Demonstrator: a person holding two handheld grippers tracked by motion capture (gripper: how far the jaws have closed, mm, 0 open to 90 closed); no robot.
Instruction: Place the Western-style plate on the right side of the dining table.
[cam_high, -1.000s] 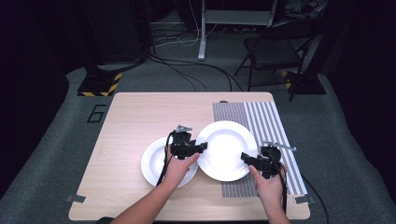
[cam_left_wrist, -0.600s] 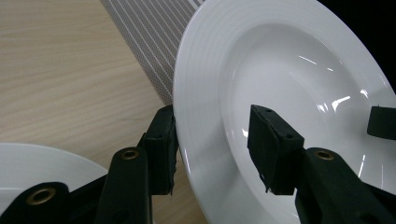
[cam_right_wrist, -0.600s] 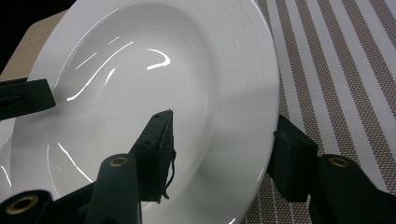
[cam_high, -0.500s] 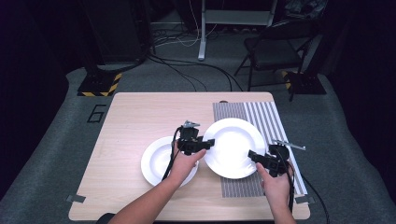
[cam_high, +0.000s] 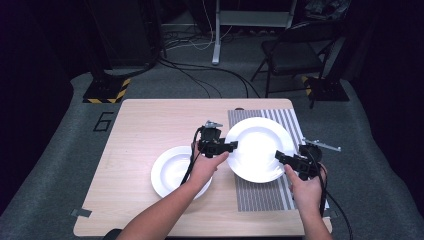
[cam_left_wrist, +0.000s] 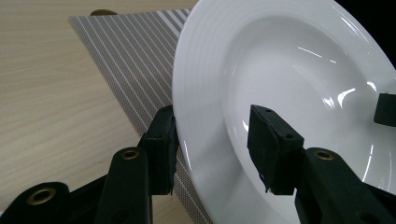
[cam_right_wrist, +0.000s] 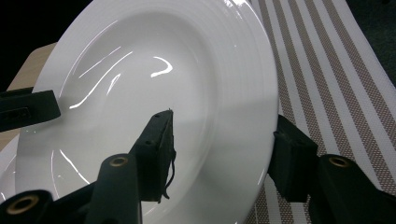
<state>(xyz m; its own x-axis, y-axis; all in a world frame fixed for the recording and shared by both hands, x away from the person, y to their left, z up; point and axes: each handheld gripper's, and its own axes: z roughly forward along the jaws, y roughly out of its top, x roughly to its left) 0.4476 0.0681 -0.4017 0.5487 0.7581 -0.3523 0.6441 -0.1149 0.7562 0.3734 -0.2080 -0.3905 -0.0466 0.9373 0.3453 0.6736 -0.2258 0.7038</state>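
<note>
A large white deep plate (cam_high: 260, 147) hangs tilted above the striped placemat (cam_high: 289, 118), carried by both grippers. My left gripper (cam_high: 232, 146) is shut on its left rim, one jaw under the rim and one inside the bowl (cam_left_wrist: 289, 60). On the near right rim my right gripper (cam_high: 279, 156) is shut the same way. In the right gripper view the plate (cam_right_wrist: 163, 79) sits between its jaws, with the placemat (cam_right_wrist: 327, 56) below. A second, smaller white plate (cam_high: 172, 172) lies flat on the wooden table (cam_high: 145, 120), left of the carried one.
The placemat covers the table's right part, and part of it shows under the plate (cam_left_wrist: 130, 56). Beyond the table are a folding chair (cam_high: 292, 50), cables on the floor and a post base with yellow-black tape (cam_high: 102, 92).
Both hands have carried the large plate up and to the right, off the edge of the smaller plate and over the placemat. The smaller plate has stayed put.
</note>
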